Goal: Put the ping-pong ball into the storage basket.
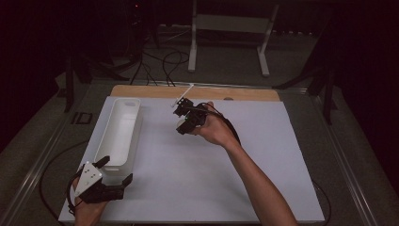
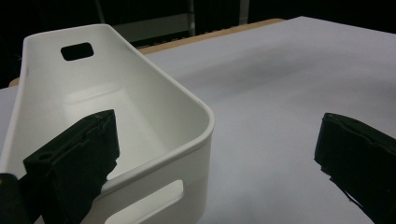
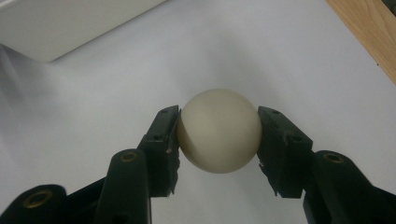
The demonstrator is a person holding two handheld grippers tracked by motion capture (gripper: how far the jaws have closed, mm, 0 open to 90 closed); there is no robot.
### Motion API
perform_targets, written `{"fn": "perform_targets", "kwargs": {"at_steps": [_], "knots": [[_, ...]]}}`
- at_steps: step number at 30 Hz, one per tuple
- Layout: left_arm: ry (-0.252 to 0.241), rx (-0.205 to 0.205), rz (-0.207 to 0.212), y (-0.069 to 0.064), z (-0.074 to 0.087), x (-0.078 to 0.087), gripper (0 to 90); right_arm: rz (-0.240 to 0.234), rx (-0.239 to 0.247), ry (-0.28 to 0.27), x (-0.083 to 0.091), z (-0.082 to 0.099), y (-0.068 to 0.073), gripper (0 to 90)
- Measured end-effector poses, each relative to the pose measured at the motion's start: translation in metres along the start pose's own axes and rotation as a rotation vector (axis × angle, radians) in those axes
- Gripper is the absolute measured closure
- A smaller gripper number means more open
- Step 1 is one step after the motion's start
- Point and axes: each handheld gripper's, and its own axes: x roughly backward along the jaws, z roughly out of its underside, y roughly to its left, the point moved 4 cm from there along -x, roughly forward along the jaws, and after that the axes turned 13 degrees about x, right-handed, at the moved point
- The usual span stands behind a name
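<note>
High view: white surface (image 1: pixel 197 188) with a long white bin (image 1: pixel 120 132) lying at its left side, a wooden strip (image 1: pixel 141 91) along the far edge. My left hand-held gripper (image 1: pixel 115 172) sits at the near left corner, its jaws spread wide, one tip at the bin's near end, the other beside it. My right hand-held gripper (image 1: pixel 184 123) is at mid-surface toward the far edge, tilted down, with something pale between its jaws; too small from here to identify.

Left gripper view: jaws far apart, nothing between them. One jaw reaches over the bin's (image 2: pixel 140 121) near rim, the other hangs over bare surface (image 2: pixel 280 93). Bin interior is visible, with a handle slot in each end wall.

Right gripper view: the pale object is a cream ball (image 3: pixel 219 130), pinched at its two sides by my right hand-held gripper (image 3: pixel 218 135), above the surface (image 3: pixel 116 93). Bin corner (image 3: pixel 56 28) at upper left, well apart from the ball.
</note>
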Motion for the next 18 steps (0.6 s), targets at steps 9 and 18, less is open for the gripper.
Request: {"fn": "perform_targets", "kwargs": {"at_steps": [9,18], "knots": [[-0.002,0.000,-0.001,0.000,0.000,0.000,0.3,-0.003,0.012,-0.007,0.000,-0.006,0.002,50.9],[-0.003,0.000,-0.001,0.000,0.000,0.000,0.3,-0.006,0.015,-0.008,-0.001,-0.013,0.005,50.9]]}}
